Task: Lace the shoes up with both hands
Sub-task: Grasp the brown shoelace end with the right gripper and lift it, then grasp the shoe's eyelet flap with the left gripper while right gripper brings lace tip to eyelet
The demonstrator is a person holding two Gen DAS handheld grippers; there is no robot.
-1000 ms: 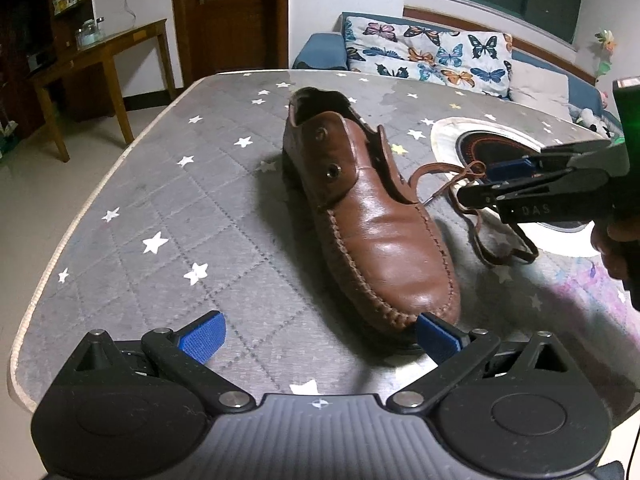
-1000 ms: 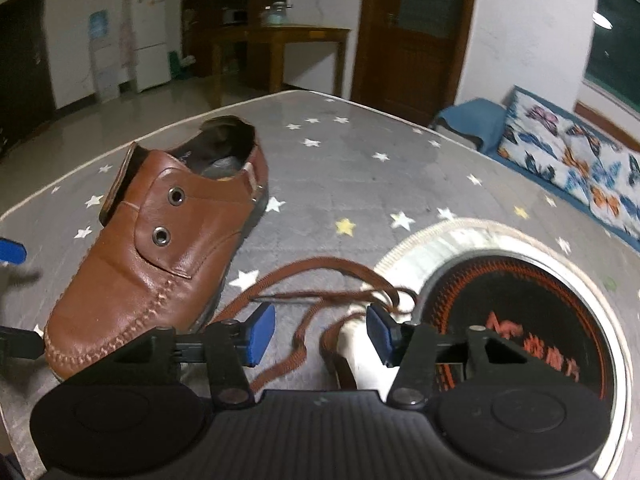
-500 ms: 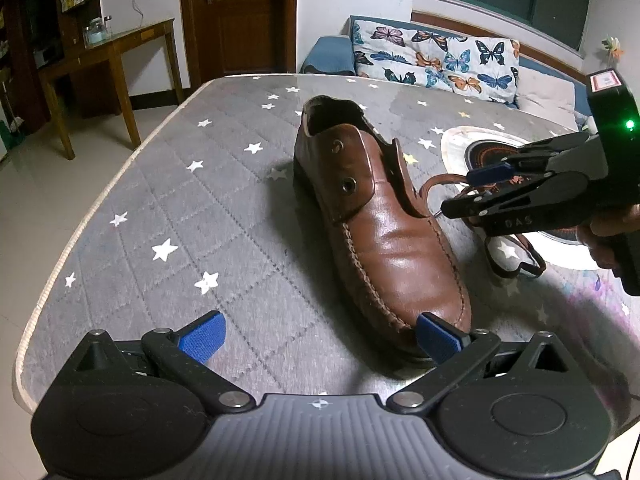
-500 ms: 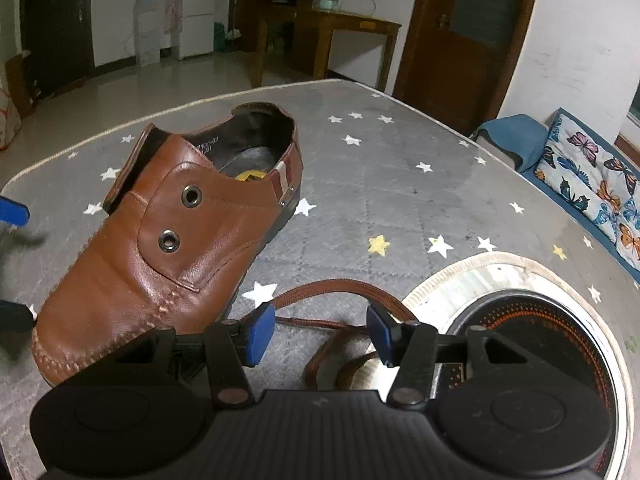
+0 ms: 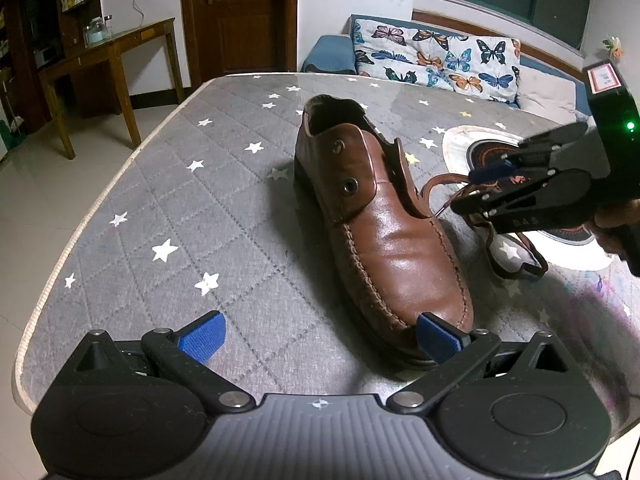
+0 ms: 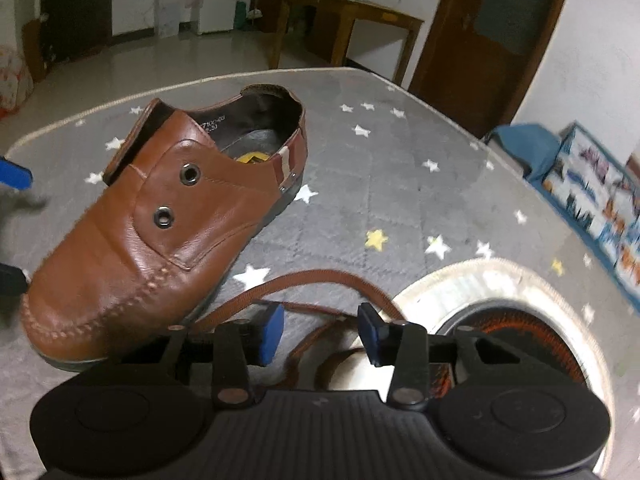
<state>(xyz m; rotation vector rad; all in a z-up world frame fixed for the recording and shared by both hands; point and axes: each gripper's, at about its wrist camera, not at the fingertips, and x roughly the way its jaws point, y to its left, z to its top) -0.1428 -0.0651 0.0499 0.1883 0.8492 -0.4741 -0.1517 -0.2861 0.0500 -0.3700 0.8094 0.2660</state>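
Brown leather shoe (image 5: 384, 232) lies on its sole on the grey starred table cover (image 5: 168, 216), toe toward the left gripper (image 5: 320, 336), its metal eyelets (image 6: 163, 216) empty and the brown lace (image 6: 320, 280) loose in loops on the cover beside it, partly over the round burner plate (image 6: 532, 320). Threading well, I judge, calls for pinching the lace close to its tip so the end stays stiff, then steadying the flap with the other gripper. Left gripper hangs low at the toe, jaws spread wide and holding nothing. Right gripper (image 6: 320, 326), gripped by a hand (image 5: 616, 224), hovers just over the lace loops, jaws parted, nothing visibly between them
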